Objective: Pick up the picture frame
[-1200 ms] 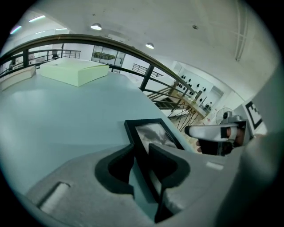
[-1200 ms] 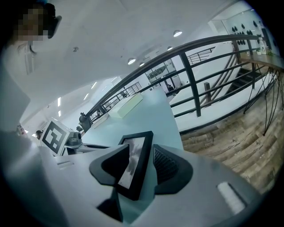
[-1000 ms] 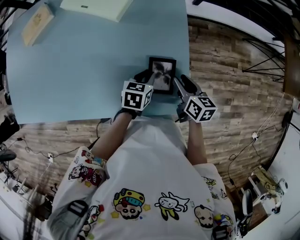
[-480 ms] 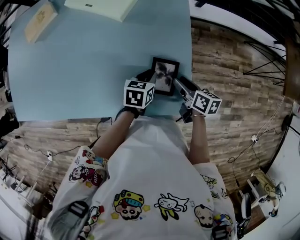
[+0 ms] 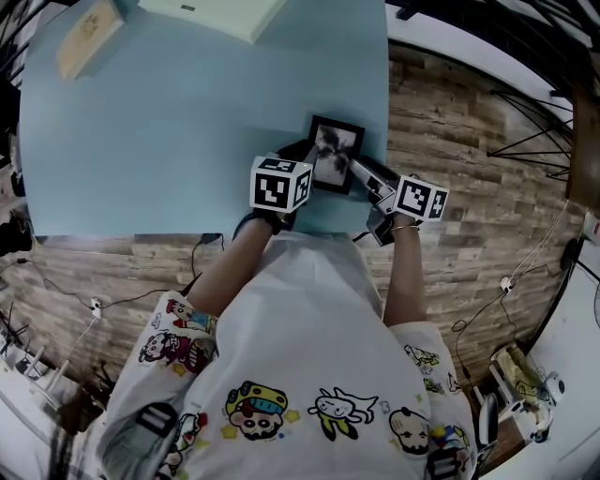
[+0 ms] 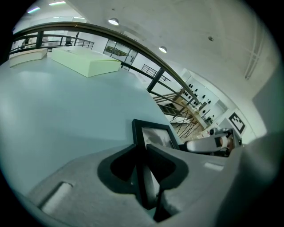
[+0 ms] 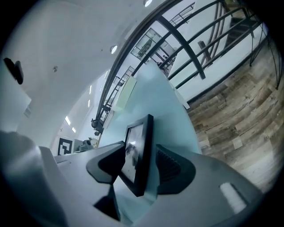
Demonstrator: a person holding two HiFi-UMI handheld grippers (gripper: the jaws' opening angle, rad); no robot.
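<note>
1. Gripping with my left claw (image 6: 143, 153), I had both jaws pressed on the black rim of the picture frame (image 6: 153, 133). The rim filled the narrow gap between the pads. Those jaws had just been closing.
2. My right claw (image 7: 140, 166) stood with its jaws spread wide, and they had just been opening. The frame's opposite edge sat between them. It leaned toward the left jaw, with a strip of table showing between it and the ribbed right pad, so that claw had no hold on it.
3. The frame was a small black one with a grey, blurry picture under glass. It reached forward from the tips of both claws and sat between the two of them, my left claw on its left side and my right claw on its right. I could not tell whether it was clear of the surface.
4. Under both claws lay a light blue table (image 5: 169, 122). The frame was near the table's right edge, just ahead of my right claw.
5. Well ahead of my left claw, at the far side of the table, lay a flat pale green box (image 5: 211, 14). Further to the left of it was a tan block (image 5: 89, 37).
6. To the right of my right claw, beyond the table edge, was a wooden plank floor (image 5: 469, 141).
</note>
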